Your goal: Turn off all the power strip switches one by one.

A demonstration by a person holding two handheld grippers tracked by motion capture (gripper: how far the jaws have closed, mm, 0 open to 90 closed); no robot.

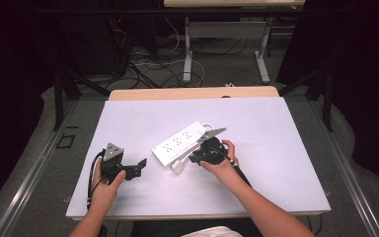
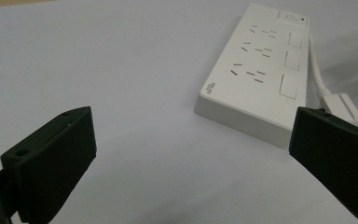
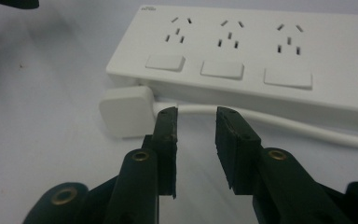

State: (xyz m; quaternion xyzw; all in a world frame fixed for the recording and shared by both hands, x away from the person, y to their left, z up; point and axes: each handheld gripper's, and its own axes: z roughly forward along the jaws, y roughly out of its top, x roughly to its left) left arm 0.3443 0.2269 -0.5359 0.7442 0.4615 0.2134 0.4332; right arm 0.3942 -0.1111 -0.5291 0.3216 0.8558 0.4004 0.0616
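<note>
A white power strip with three sockets and several switches lies diagonally in the middle of the white table top. Its white plug rests beside its near end. In the right gripper view the strip runs across the top, with the plug and the cord just past the jaw tips. My right gripper is open by a narrow gap, nothing between the pads. My left gripper rests left of the strip, open wide, pointing toward the strip and plug.
The wooden table edge shows behind the white top. Beyond it are floor cables and the legs of another table. Dark frames stand at both sides.
</note>
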